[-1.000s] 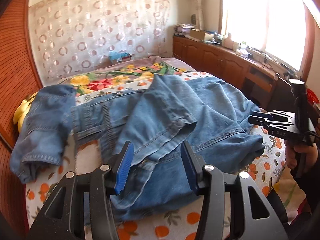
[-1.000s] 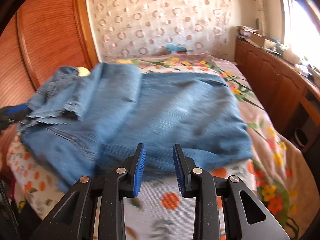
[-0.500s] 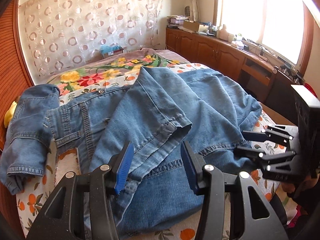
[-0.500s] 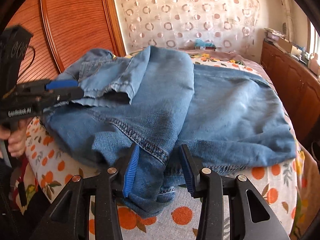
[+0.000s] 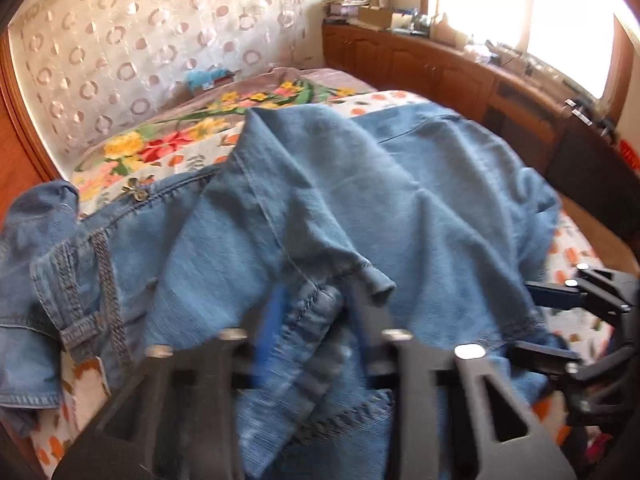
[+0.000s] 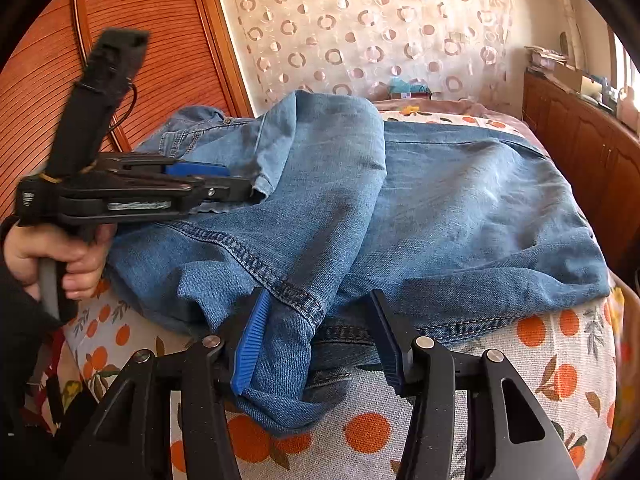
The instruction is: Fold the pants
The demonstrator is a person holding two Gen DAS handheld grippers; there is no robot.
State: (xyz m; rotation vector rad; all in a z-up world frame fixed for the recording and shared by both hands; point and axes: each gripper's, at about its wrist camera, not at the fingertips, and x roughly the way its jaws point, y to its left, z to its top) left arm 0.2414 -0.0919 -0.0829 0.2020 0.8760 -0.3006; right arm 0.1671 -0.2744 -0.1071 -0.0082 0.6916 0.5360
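We judged the jeans (image 6: 460, 208), heaped on the bed (image 6: 560, 344), soft but heavy, so the left gripper (image 5: 316, 316) was closing on a hem at 6 o'clock while the right gripper (image 6: 320, 336) was opening around a seam.

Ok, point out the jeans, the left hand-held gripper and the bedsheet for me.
jeans (image 6: 460, 208): right wrist view, flat leg panel.
left hand-held gripper (image 6: 240, 192): right wrist view, between its fingertips.
bedsheet (image 6: 560, 344): right wrist view, bare orange-print patch.

Bed (image 6: 560, 344) w/ orange-print sheet; blue denim pants (image 6: 460, 200) lie rumpled on it.
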